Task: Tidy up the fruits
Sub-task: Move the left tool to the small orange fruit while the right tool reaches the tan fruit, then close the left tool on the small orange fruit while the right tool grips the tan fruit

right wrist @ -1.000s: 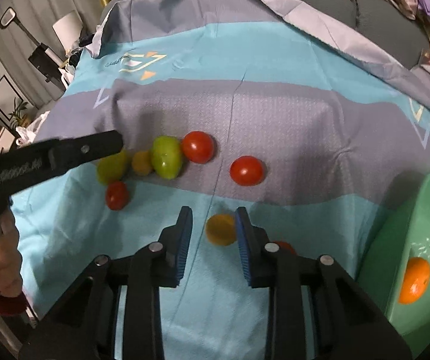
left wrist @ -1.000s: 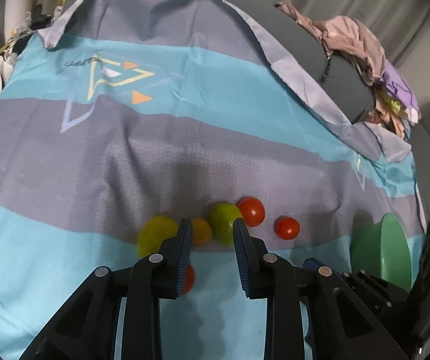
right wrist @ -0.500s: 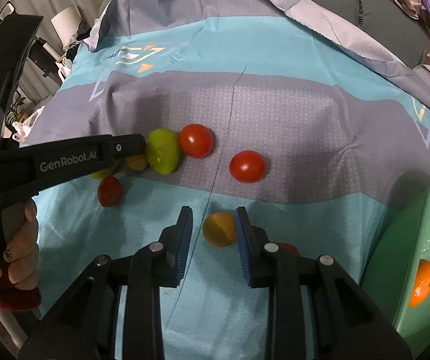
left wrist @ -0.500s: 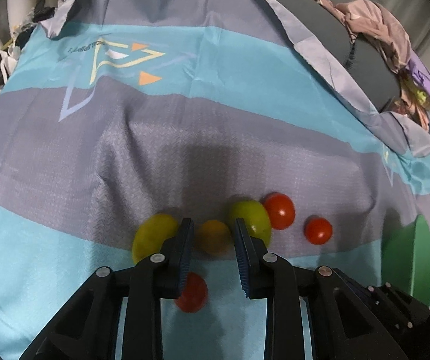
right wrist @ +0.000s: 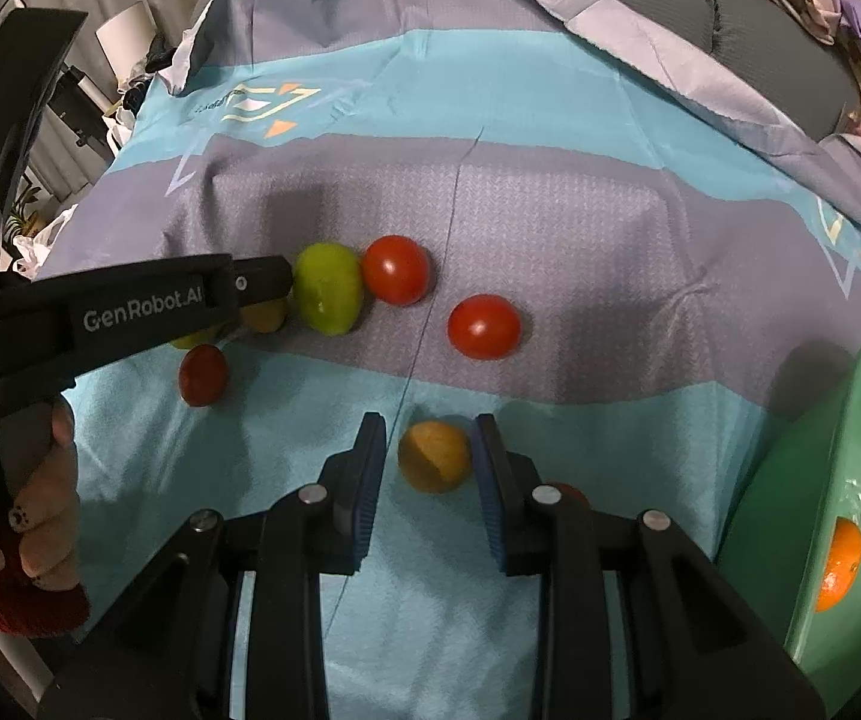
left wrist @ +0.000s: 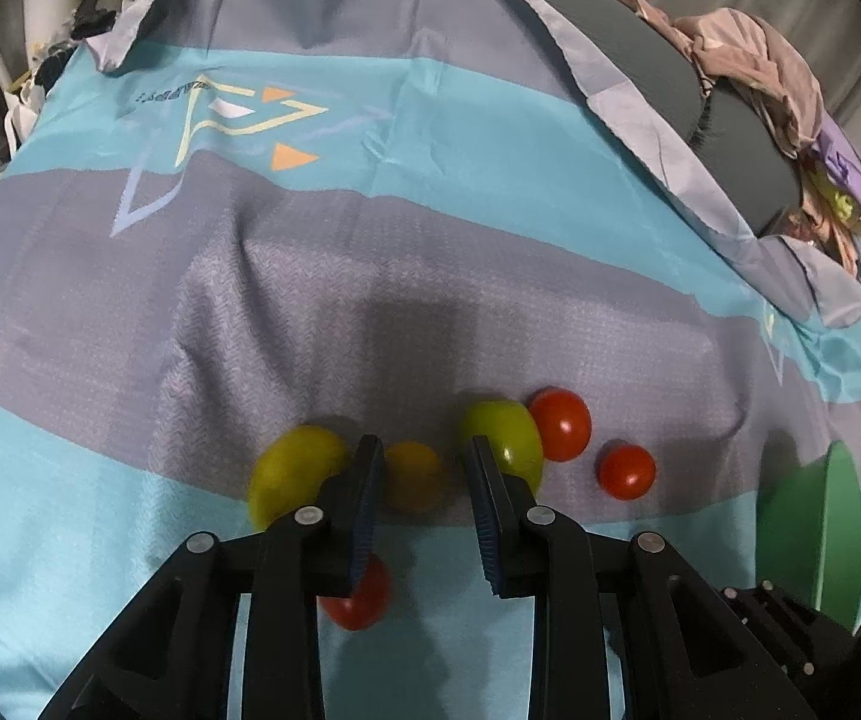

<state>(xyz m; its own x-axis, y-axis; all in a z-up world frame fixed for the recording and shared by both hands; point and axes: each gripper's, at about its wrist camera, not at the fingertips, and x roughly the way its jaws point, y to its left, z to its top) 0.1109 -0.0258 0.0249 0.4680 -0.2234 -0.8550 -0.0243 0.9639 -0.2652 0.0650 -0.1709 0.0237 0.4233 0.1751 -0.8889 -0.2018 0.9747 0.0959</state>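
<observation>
Hidden and cut-off bits
Your left finger (left wrist: 364,504) covers part of the red tomato (left wrist: 364,600); the green bowl (right wrist: 820,480) runs off the right wrist view's edge.

Striped cloth (right wrist: 550,228): thin synthetic fabric, faint sheen, creased. Red tomatoes (right wrist: 483,326): smooth glossy skin with highlights. Green tomato (right wrist: 328,287): smooth, slight shine. Green bowl (right wrist: 820,480): glossy moulded plastic. Right hand-held gripper (right wrist: 430,468): matt black plastic, ribbed blue pads (right wrist: 370,480), metal pins. Sleeve (right wrist: 22,600): fuzzy red knit.
</observation>
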